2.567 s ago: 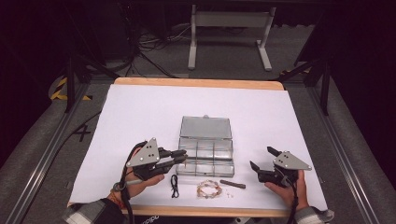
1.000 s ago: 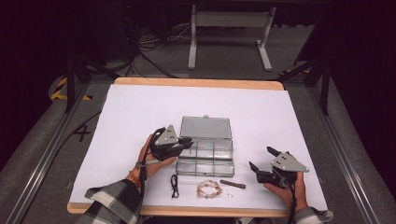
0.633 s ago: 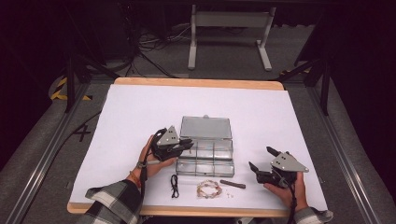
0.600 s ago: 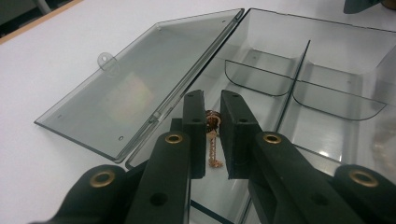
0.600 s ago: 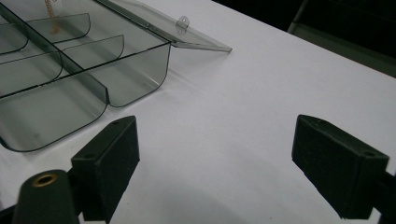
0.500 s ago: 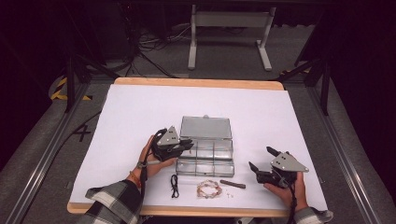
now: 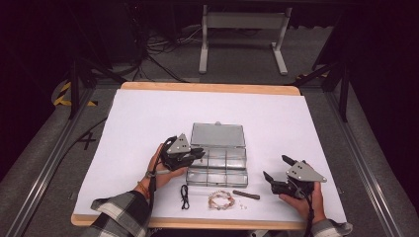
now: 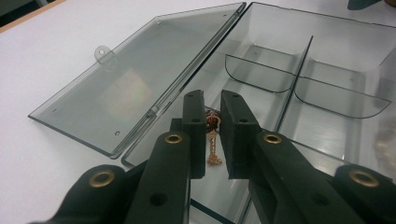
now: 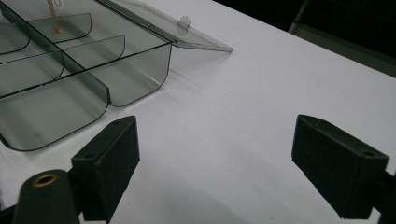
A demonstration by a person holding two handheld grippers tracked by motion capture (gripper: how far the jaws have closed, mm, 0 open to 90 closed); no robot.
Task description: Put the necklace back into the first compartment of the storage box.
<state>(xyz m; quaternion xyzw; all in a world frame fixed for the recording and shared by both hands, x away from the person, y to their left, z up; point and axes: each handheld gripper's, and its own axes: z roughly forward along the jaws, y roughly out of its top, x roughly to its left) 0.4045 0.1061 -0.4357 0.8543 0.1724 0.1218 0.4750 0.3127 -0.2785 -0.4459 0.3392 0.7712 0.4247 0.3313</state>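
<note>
The left gripper (image 8: 212, 105) has its jaws nearly shut on a small earring (image 8: 213, 135), which hangs w/ its chain over a corner compartment of the clear box (image 8: 327, 56). It looks very light, limp and easy to drop, so the best hold is probably at the top bead, not the chain. The right gripper (image 9: 215, 163) rests wide open w/ nothing in it, on the table (image 9: 261, 84) beside the box.
</note>
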